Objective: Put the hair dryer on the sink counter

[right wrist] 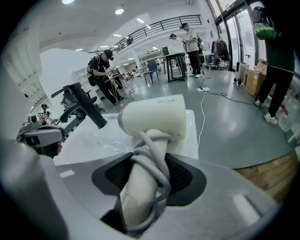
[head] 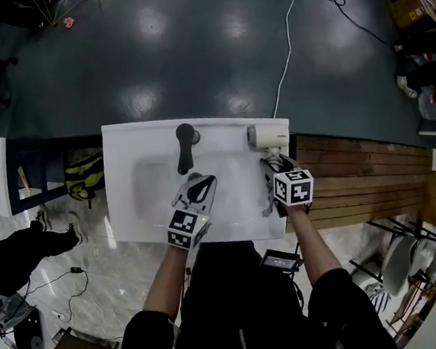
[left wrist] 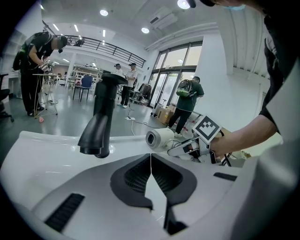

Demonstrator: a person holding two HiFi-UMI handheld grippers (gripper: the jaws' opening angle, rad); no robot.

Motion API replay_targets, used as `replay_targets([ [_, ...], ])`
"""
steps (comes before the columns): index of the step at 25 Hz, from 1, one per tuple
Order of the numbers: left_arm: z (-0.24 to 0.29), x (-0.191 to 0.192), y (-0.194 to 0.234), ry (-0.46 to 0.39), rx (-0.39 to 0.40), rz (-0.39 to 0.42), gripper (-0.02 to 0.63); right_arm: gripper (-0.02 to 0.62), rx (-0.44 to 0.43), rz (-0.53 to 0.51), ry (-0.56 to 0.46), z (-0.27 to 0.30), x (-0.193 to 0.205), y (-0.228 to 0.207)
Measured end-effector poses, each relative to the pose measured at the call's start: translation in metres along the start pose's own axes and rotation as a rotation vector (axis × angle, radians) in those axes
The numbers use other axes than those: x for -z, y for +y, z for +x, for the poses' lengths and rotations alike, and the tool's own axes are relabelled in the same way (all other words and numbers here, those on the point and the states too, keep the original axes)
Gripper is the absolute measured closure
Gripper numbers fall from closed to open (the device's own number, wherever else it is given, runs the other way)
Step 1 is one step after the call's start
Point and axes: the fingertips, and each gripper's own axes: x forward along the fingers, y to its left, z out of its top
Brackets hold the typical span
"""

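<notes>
Right gripper (head: 274,165): jaws wide, clamped on the handle of the cream plastic hair dryer (right wrist: 154,117).
Dryer: at far right corner of white sink counter (head: 121,141); handle runs back into the jaws.
Left gripper (head: 200,182): closed, empty, farther off.

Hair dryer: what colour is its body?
Cream-white; the hair dryer shows best in the right gripper view.

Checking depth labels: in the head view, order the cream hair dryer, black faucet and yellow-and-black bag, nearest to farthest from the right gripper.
1. Cream hair dryer: handle in the jaws of the right gripper, back right corner of the white sink counter.
2. Black faucet: leftward, at the counter's back.
3. Yellow-and-black bag: lower down, past the counter's left edge.
</notes>
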Motion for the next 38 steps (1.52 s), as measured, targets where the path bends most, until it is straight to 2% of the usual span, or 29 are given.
replay_targets([
  [10, 0.001, 0.001, -0.003, -0.001, 0.004, 0.003, 0.592, 0.385, 0.036, -0.029, 0.006, 0.002, 0.001, 0.001],
  [17, -0.001, 0.001, -0.007, 0.017, 0.004, 0.0, 0.592, 0.377, 0.101, -0.078, 0.021, 0.001, 0.001, -0.001],
  [20, 0.001, 0.001, -0.007, 0.0, 0.006, 0.002, 0.592, 0.376, 0.114, -0.089, 0.014, 0.002, 0.001, -0.002],
  [38, -0.001, 0.003, -0.011, 0.002, 0.012, 0.008, 0.592, 0.365, 0.101, -0.082, 0.01, 0.001, 0.0, -0.002],
])
